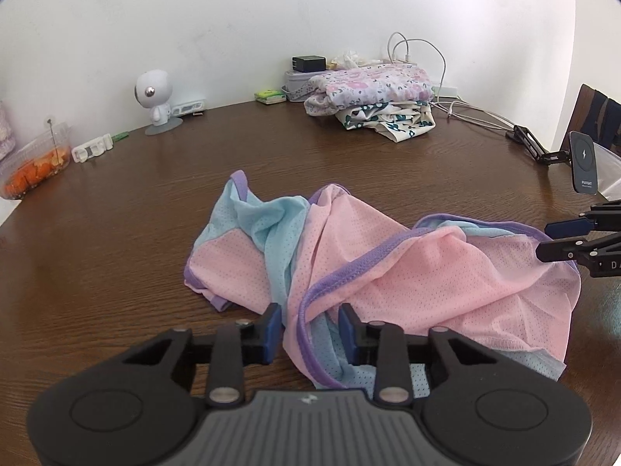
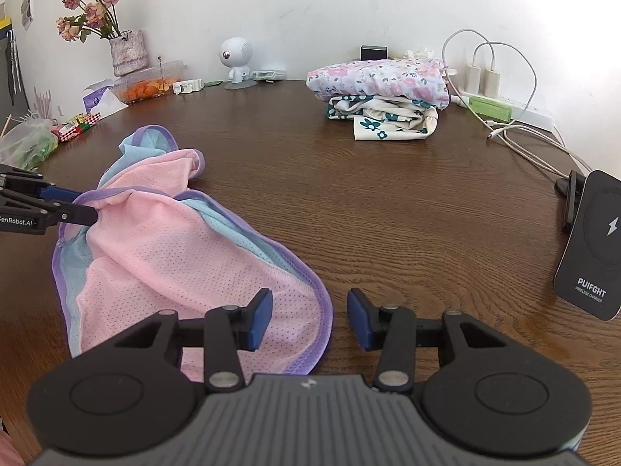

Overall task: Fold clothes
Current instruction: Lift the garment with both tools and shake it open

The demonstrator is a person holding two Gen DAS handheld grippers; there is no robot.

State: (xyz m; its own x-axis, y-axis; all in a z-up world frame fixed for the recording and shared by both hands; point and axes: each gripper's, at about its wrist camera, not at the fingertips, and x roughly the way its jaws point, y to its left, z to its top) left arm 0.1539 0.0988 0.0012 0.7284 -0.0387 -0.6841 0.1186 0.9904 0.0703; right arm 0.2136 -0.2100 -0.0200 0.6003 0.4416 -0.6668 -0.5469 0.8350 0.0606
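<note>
Pink, pale-blue and purple-trimmed mesh garment (image 1: 427,272) lying crumpled and unfolded near the front of the table, closer to the left side in the right wrist view. Readable stuff first: "PUIFGHT WIRELESS CHARGER" with a lightning bolt on the dark charger stand (image 2: 590,244) over at the right edge, "enRobot.AI" on the side of the left gripper (image 1: 310,334) as seen from the right camera, and just "DA" on the right gripper (image 2: 309,318) as seen from the left one. Dark brown wood-grain table (image 2: 388,213) pushed against a plain white wall (image 2: 310,0). Along the back: a stack of folded floral clothes (image 2: 380,89), a little white robot figurine (image 2: 235,58), a vase of dried roses (image 2: 128,52), a clear plastic box with something orange inside (image 2: 149,83), plus white plugs and cables (image 2: 524,128) trailing off a power strip. On to the fingers: left pair partway apart with a bunch of the garment's hem filling the gap and touching both blue pads, cloth tenting up toward the tips; can't tell whether that's an actual firm pinch. Right pair spread wide, holding nothing, left finger hovering over the garment's near purple edge, right finger over bare wood.
</note>
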